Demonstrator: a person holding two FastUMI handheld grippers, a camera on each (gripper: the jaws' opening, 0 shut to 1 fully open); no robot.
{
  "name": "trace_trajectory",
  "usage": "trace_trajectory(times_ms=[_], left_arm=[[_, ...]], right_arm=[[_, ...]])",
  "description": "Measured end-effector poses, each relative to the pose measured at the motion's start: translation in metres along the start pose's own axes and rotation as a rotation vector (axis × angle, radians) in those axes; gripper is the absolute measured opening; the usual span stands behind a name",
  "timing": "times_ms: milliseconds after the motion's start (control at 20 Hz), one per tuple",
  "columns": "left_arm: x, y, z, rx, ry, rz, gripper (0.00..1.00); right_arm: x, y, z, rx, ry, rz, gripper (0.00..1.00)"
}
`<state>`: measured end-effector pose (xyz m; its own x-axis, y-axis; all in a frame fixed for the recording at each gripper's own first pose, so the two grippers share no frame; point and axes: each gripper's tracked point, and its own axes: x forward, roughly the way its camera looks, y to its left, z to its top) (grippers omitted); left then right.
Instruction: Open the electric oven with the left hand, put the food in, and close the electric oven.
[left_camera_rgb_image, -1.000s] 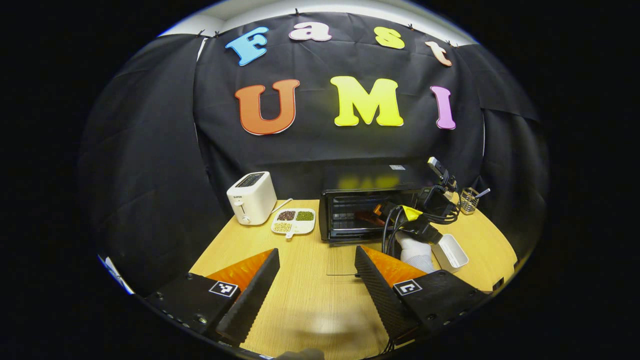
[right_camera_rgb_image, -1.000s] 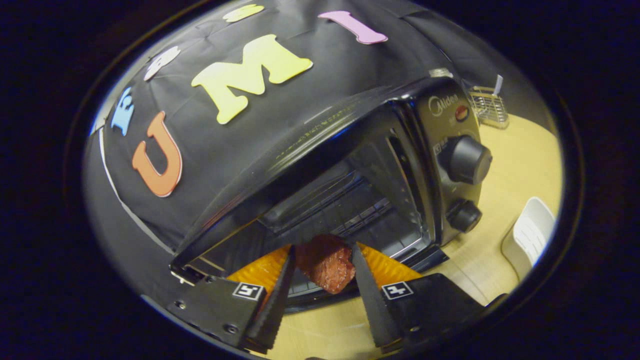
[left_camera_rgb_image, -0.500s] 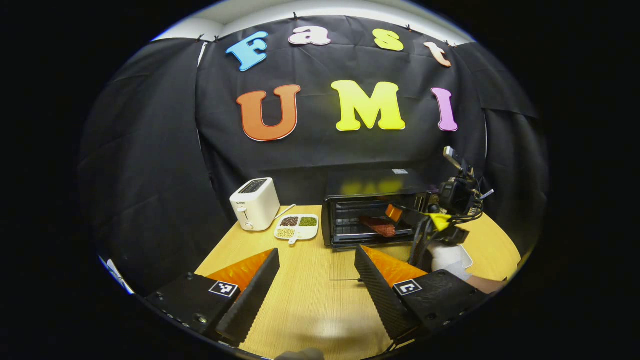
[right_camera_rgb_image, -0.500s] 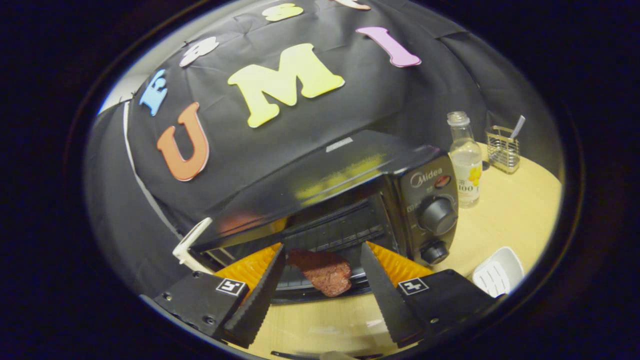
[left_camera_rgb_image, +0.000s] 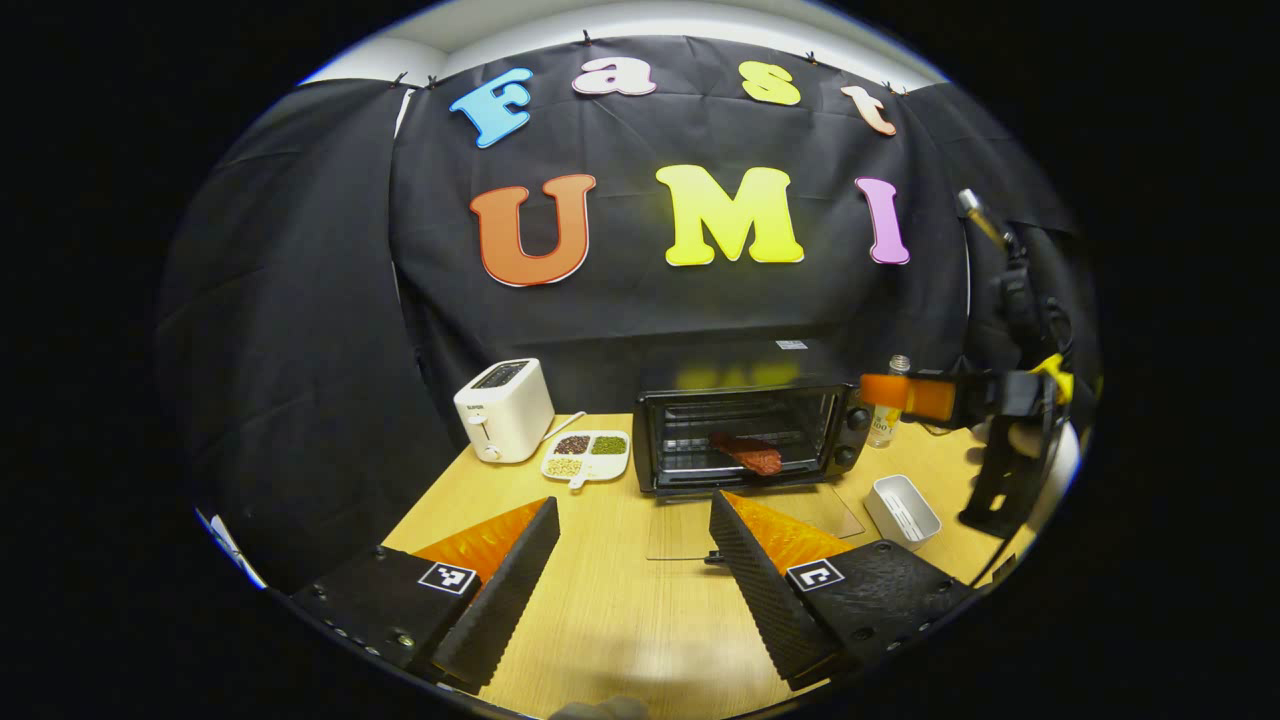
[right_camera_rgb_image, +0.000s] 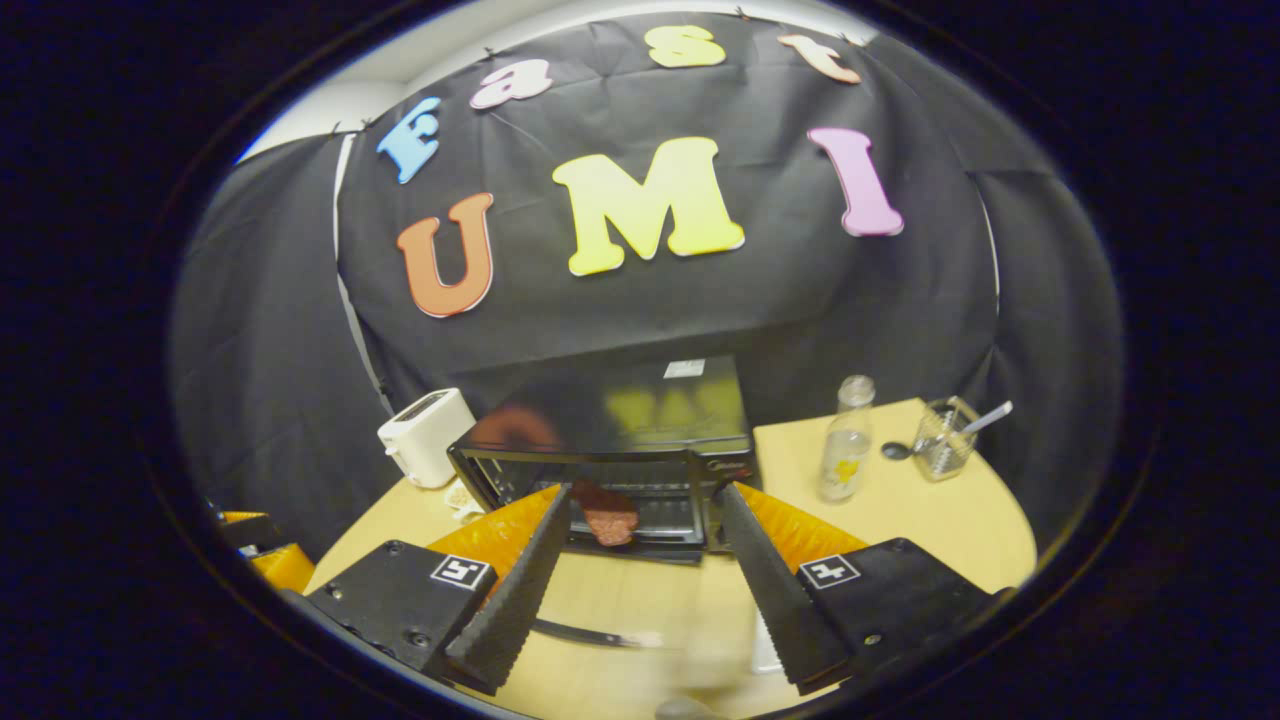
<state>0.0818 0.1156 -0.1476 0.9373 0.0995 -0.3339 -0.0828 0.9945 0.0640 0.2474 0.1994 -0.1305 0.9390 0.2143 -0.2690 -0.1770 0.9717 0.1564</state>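
Left gripper view shows the electric oven (left_camera_rgb_image: 745, 440) at the back of the wooden table (left_camera_rgb_image: 620, 600), its glass door (left_camera_rgb_image: 745, 520) lying open and flat. The reddish food (left_camera_rgb_image: 747, 453) rests on the rack inside. Left gripper (left_camera_rgb_image: 632, 560) hangs above the table with fingers wide apart, holding nothing. Right gripper (right_camera_rgb_image: 640, 570) is also spread open and empty, well in front of the oven. A white toaster (left_camera_rgb_image: 503, 408) and a divided dish (left_camera_rgb_image: 587, 456) stand left of the oven.
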Motion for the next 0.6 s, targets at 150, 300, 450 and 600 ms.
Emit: trace_trajectory(times_ms=[150, 300, 450, 600], left_arm=[[0.011, -0.016, -0.015, -0.008, 0.008, -0.031, 0.97], [0.025, -0.04, -0.042, -0.012, 0.045, -0.069, 0.97], [0.039, -0.069, -0.073, 0.006, 0.102, -0.094, 0.97], [0.046, -0.095, -0.103, 0.008, 0.174, -0.093, 0.97]], right_arm=[[-0.045, -0.026, 0.029, -0.045, -0.037, -0.035, 0.97], [-0.089, -0.059, 0.053, -0.053, -0.081, -0.082, 0.95], [-0.13, -0.091, 0.067, -0.093, -0.119, -0.129, 0.98], [-0.16, -0.121, 0.068, -0.079, -0.123, -0.126, 0.98]])
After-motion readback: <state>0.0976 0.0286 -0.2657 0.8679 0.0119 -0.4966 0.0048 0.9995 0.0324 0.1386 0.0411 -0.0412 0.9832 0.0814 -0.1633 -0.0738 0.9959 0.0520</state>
